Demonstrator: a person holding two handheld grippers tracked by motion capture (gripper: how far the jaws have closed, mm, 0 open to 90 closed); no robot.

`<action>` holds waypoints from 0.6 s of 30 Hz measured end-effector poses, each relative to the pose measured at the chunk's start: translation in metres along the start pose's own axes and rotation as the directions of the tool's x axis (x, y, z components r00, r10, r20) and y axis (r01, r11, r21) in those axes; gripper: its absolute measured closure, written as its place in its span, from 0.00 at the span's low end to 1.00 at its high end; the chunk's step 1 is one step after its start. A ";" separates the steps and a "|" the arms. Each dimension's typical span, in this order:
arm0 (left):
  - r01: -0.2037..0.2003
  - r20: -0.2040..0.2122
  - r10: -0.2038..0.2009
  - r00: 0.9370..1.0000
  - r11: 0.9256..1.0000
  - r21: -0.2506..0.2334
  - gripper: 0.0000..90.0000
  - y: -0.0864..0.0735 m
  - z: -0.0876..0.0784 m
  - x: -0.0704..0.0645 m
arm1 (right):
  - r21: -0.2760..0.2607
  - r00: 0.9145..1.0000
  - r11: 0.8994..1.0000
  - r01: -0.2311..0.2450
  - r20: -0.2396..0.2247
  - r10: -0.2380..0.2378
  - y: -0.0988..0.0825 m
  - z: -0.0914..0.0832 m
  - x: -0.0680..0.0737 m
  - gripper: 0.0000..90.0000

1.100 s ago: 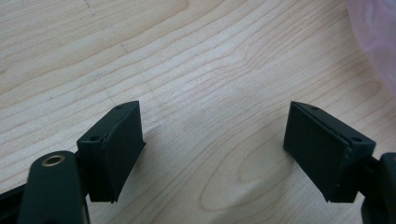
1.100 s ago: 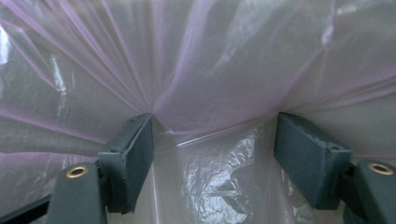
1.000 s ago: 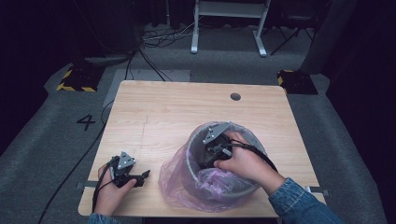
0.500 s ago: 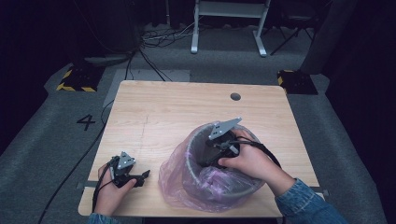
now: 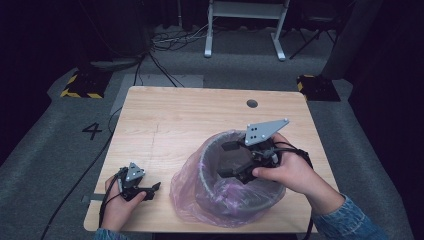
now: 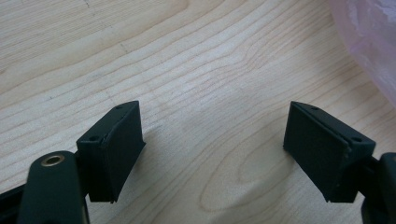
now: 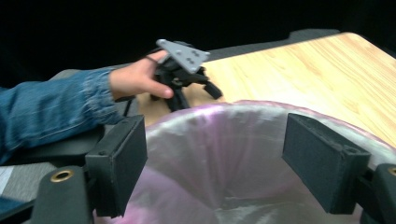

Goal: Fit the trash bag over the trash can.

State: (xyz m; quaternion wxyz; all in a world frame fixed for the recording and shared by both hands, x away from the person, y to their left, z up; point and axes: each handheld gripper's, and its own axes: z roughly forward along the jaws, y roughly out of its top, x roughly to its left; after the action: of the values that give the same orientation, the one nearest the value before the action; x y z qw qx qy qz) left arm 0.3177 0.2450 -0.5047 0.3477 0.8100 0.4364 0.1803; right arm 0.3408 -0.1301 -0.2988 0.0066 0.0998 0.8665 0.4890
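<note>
Across the middle of the high view lies your pale wooden table (image 5: 165, 120), bare over most of its top, with a small dark round hole (image 5: 252, 103) near its far edge at about one o'clock from centre. At five o'clock from centre, close to the near edge, stands the round bin (image 5: 235, 175) lined with a thin pink plastic bag (image 5: 187, 192); the film is draped over the rim and bulges down the outside toward the left.

Your right gripper (image 5: 227, 160) is over the bin's mouth at its three-o'clock side. In the right gripper view its jaws stand well apart with nothing between them, looking down into the liner.

Your left gripper (image 5: 150, 190) rests low at eight o'clock on the table, near the bag but apart from it. Its jaws are spread wide over bare wood, with a corner of pink film at two o'clock in the left gripper view.

Expect the bag to be very light, soft and slippery: it will likely crumple and slide rather than hold shape. Pinch a folded thickness where it wraps the rim. The bin looks stiff, probably light, and may shift when you pull.
</note>
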 end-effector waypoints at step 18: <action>0.003 0.000 -0.003 1.000 1.000 0.000 0.22 0.000 0.000 0.000 | 0.162 0.991 0.980 0.119 -0.077 -0.108 -0.021 0.025 0.012 0.25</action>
State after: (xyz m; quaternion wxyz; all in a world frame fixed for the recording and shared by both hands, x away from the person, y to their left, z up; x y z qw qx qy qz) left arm 0.3178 0.2449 -0.5047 0.3480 0.8095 0.4374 0.1797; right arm 0.3287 -0.1176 -0.3288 -0.0034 0.0337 0.9083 0.4169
